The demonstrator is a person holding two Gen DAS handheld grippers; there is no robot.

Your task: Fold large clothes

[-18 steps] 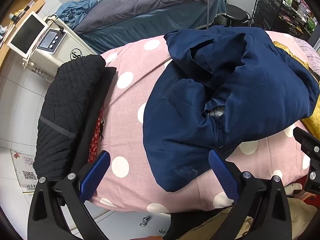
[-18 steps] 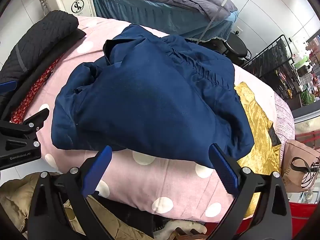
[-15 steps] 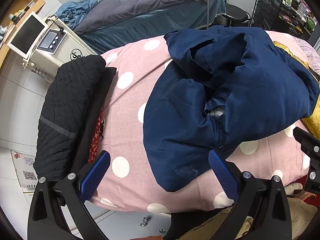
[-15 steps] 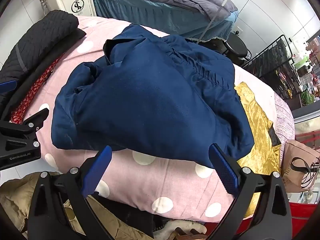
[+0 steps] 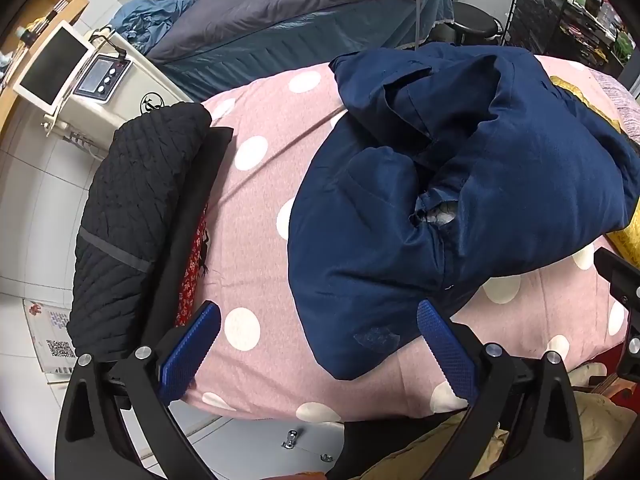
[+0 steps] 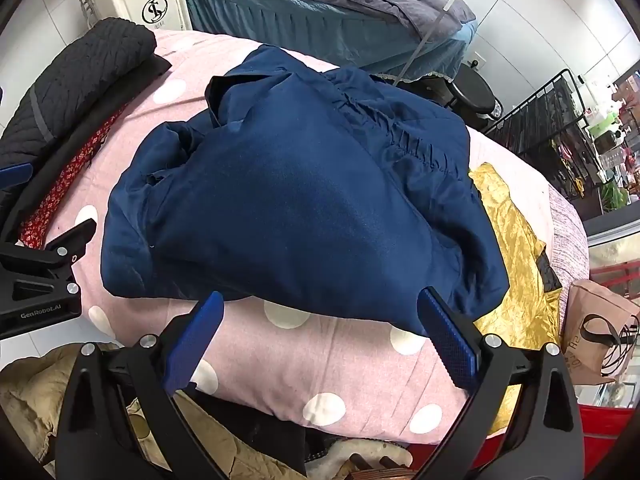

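Observation:
A large navy blue jacket (image 5: pixel 440 184) lies in a rumpled, partly folded heap on the pink polka-dot cover (image 5: pixel 260 248) of a table. It also shows in the right wrist view (image 6: pixel 304 208). My left gripper (image 5: pixel 318 354) is open and empty, hovering above the table's near edge, just short of the jacket's lower corner. My right gripper (image 6: pixel 320 340) is open and empty, close above the jacket's near edge. The left gripper's body shows at the left of the right wrist view (image 6: pixel 40 276).
A folded black quilted garment (image 5: pixel 136 224) lies on the table's left side over a red patterned cloth (image 5: pixel 194 268). A gold cloth (image 6: pixel 508 248) lies at the right. A machine with a screen (image 5: pixel 100 80) and a grey-covered bed (image 5: pixel 300 20) stand behind. A paper bag (image 6: pixel 600 336) sits at the right.

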